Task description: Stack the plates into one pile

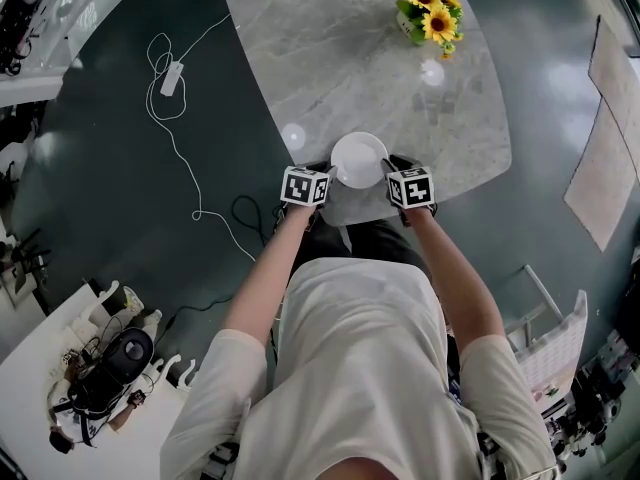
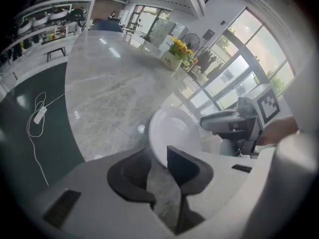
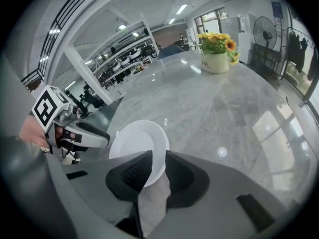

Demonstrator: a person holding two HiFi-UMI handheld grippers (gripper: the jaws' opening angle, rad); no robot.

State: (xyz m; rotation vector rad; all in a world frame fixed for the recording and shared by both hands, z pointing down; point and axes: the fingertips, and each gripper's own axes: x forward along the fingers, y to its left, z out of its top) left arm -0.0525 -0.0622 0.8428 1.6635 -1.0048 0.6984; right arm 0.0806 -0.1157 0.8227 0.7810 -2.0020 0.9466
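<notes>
A white plate (image 1: 358, 160) lies on the grey marble table (image 1: 340, 58) close to its near edge. My left gripper (image 1: 331, 176) is at the plate's left rim and my right gripper (image 1: 389, 174) at its right rim. In the left gripper view the plate (image 2: 172, 133) has its rim in the gap of the left gripper (image 2: 158, 159), whose jaws stand apart. In the right gripper view the plate (image 3: 137, 143) reaches in between the parted jaws of the right gripper (image 3: 158, 166). I cannot tell whether this is a single plate or a pile.
A pot of sunflowers (image 1: 432, 16) stands at the table's far right. A white cable with an adapter (image 1: 172, 78) trails over the dark floor to the left. A cluttered white bench (image 1: 90, 368) is at the lower left. The table's curved edge runs just under the plate.
</notes>
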